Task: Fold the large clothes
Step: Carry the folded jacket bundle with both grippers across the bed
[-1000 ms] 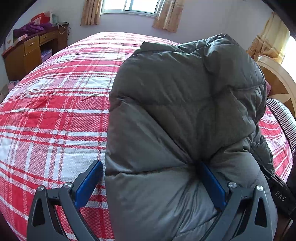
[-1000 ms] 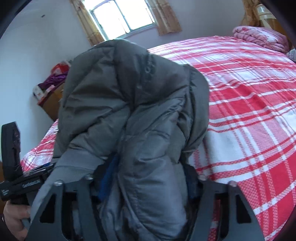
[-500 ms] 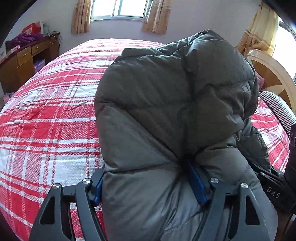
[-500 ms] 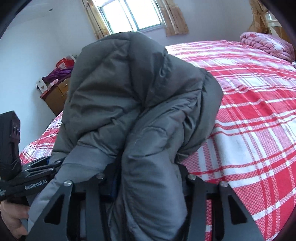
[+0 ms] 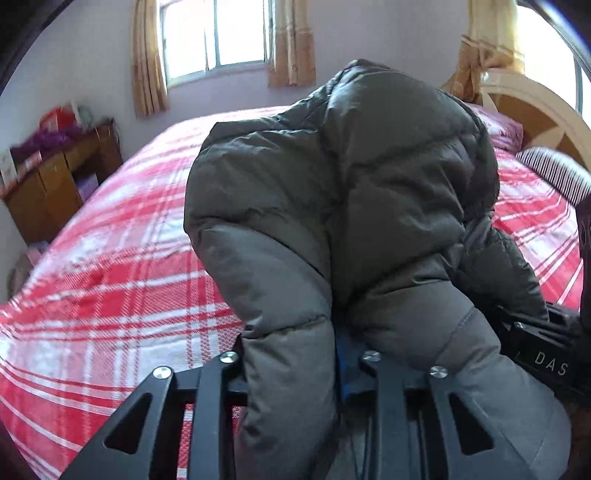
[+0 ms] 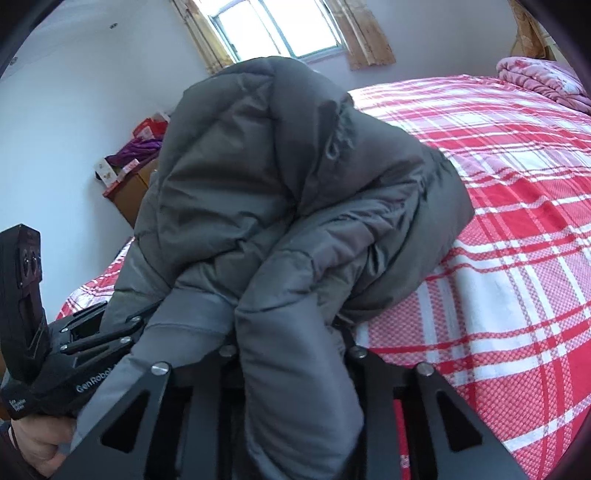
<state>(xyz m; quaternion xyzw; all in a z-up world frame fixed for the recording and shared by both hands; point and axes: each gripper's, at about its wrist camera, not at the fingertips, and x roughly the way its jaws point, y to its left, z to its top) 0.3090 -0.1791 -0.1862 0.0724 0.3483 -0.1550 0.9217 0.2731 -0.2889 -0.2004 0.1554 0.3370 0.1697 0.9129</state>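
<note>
A: Where is the grey padded jacket (image 5: 343,206) found relative to the jaws?

B: It is heaped straight ahead of both, rising from the lower centre of each frame towards the upper centre, with its far bulk resting on the red plaid bed (image 5: 110,280). A fold of its near edge is seen between the jaws of the left gripper (image 5: 295,363), and another fold between those of the right gripper (image 6: 291,354).

A: How are the jaws set?

B: Both pairs are narrow and closing; padded cloth is pinched between each pair, so the jacket is judged to be gripped at two places along its near edge.

A: Which hand is nearer?

B: Neither can be called nearer, since cloth is held by both. In the right wrist view the left gripper's body is seen at the lower left of the frame, with the person's hand (image 6: 37,446) under it, so the two grips are taken to lie just beside each other.

A: And the long axis?

B: It is read as running away from the jaws towards the window (image 5: 218,33), near edge low, rounded bulk high. Which end is collar and which is hem cannot be told. The coming move is judged to turn on carrying that near edge up and over the bulk
</note>
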